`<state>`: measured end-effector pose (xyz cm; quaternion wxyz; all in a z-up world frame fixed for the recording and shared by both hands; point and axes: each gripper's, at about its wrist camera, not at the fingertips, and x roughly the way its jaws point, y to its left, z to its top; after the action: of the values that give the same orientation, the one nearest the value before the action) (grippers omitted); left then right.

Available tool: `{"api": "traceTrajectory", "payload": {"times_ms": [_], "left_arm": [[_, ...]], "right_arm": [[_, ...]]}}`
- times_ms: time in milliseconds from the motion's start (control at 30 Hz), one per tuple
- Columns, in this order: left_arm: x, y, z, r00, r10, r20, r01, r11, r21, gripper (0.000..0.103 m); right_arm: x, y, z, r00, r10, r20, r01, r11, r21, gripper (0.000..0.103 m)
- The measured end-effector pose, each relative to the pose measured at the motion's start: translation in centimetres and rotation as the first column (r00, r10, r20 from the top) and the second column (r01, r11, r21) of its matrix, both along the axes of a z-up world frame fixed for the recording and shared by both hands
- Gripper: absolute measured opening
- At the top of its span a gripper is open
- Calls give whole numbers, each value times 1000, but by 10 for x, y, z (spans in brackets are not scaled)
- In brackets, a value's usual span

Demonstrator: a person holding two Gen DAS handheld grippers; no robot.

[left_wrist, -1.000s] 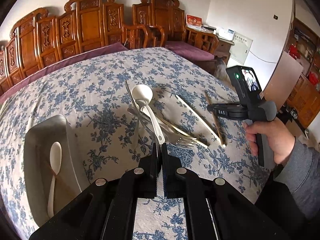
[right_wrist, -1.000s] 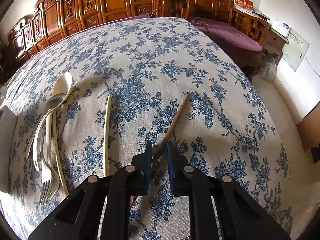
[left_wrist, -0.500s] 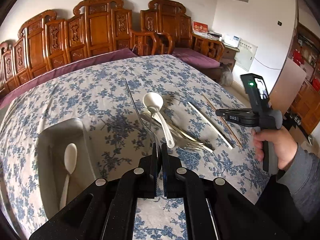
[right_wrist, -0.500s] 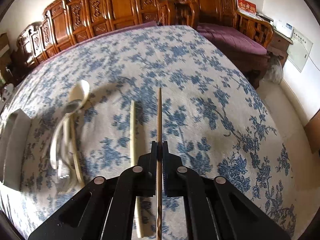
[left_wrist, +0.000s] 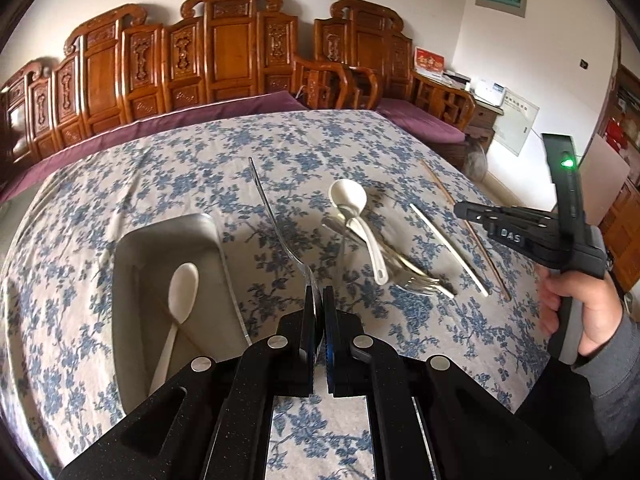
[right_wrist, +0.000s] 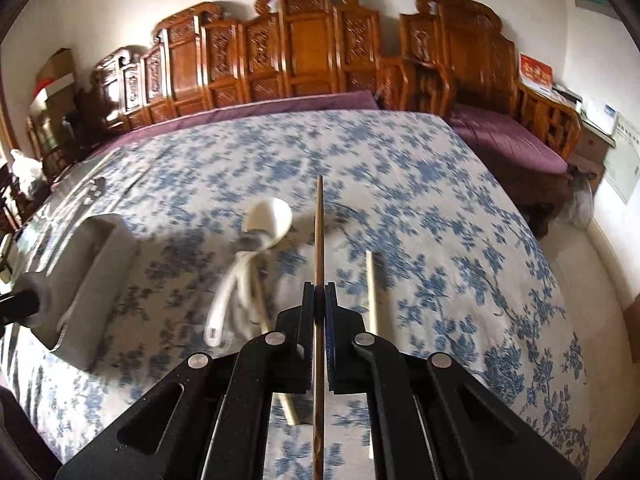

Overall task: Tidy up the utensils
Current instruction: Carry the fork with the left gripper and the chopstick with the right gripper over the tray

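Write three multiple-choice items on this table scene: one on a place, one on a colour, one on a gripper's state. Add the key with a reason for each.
1. The white spoon apart from the pile lies:
A. in the tray
B. on a chair
C. on the floor

2. The flowers printed on the tablecloth are:
A. red
B. blue
C. green

3. The right gripper is:
A. wide open
B. shut on a fork
C. shut on the brown chopstick

Key:
1. A, the spoon rests inside the tray's walls.
2. B, the print is blue on a pale ground.
3. C, the brown chopstick runs straight out from between the closed jaws.
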<state>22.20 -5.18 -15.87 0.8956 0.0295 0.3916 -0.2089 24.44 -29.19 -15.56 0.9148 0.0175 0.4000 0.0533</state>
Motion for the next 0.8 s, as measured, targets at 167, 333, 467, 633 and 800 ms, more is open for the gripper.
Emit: {"api": "traceTrajectory", "payload": {"times_ms": [167,333,467,633,800], "left_arm": [[2,16,-1,999,31,-13,-31,999,-6,3],[7,37,-4,997,75,-34,-76,997,-22,3],[11,54,-6,993,105,-50,-106,994,-33,3],[18,66,-15,989,130,-77,-132,991,-28,3],[24,75,-29,983,144,-112,-146,989,-14,3]], "right_arm": [[-7,17,10,999,42,27,-42,999,9,6],[-12,38,18,995,85,46,-86,996,5,6],[-18,61,24,990,128,54,-127,992,-8,6],[-23,93,32,980,187,69,-187,982,-20,6],[-23,124,37,969,236,76,-236,972,-4,6]]}}
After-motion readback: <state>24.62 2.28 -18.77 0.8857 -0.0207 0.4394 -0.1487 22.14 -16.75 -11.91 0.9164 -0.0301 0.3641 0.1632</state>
